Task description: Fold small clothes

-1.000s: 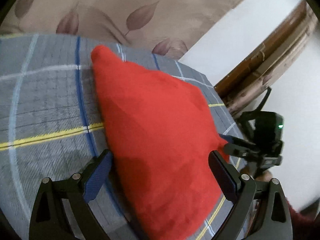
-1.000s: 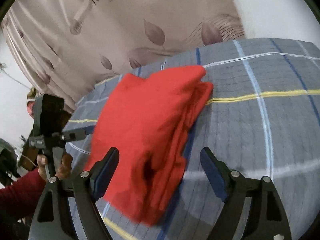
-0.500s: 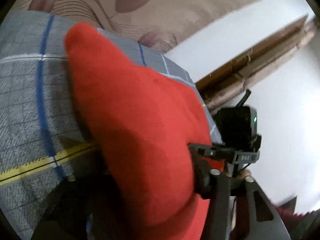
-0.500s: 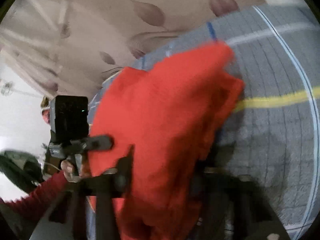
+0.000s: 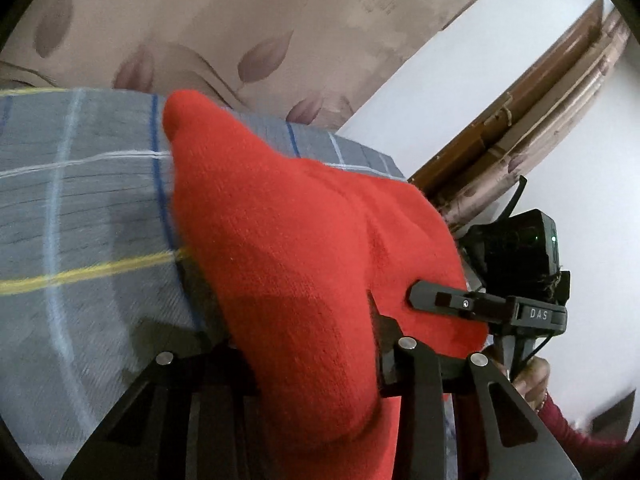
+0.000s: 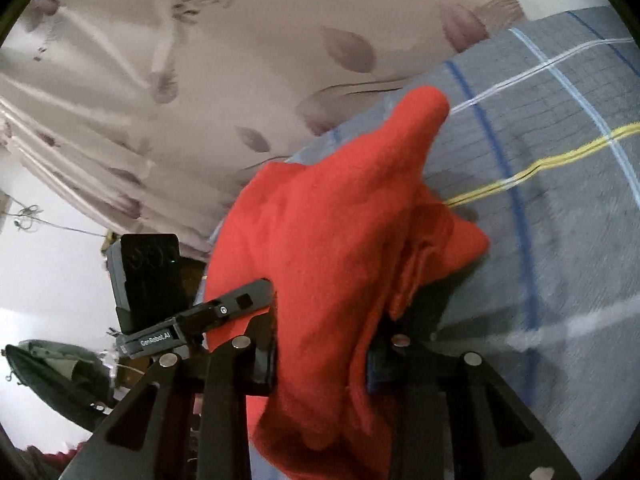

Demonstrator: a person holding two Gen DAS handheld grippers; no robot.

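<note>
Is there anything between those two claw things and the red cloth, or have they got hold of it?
Nothing visible stands between them. The left gripper and the right gripper are each shut on the red garment, whose fabric bunches between their fingers above the plaid bedsheet.

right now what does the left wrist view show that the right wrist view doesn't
Only the left wrist view shows the brown wooden frame against the white wall, and the right tool reaching in from the side, shut on the red cloth.

Only the right wrist view shows the left tool from the side, and a dark green object low at the edge; what it is cannot be told.

Both show the red cloth clamped and lifted over the grey checked sheet, with the leaf-patterned curtain behind.
</note>
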